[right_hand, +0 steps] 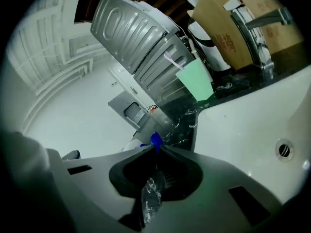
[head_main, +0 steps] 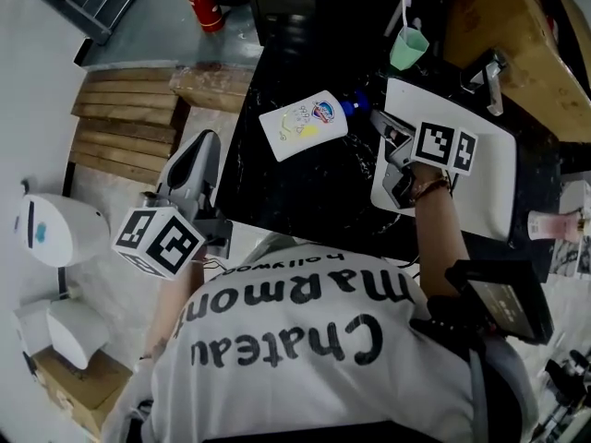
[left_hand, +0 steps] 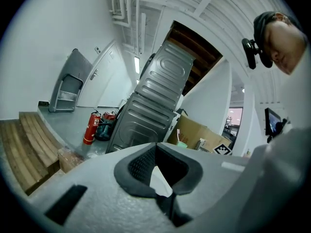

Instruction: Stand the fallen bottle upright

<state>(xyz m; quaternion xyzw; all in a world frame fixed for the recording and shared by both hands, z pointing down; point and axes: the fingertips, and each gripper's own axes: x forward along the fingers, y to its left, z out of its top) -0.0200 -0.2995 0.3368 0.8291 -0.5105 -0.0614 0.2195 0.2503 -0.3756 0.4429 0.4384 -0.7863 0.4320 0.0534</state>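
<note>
Head view: the bottle (head_main: 302, 125) is lying on its side on the black worktop (head_main: 305, 197), with its blue cap (head_main: 355, 107) pointing toward 3 o'clock.
Right hand-held gripper (head_main: 379, 120): its jaws are sitting together and holding nothing, just beside the cap at its 3 o'clock, by the white sink (head_main: 494, 183).
Left hand-held gripper (head_main: 205, 144): its jaws are also sitting together on nothing, off the worktop at the bottle's 8 o'clock.
Green cup (head_main: 407, 48): it is standing at the bottle's 1 o'clock.

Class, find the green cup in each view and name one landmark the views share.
Head view: green cup, top, right of centre.
Left gripper view: green cup, tiny, just right of centre.
Right gripper view: green cup, above centre, rightward.
Shared landmark: the cardboard box near it.
</note>
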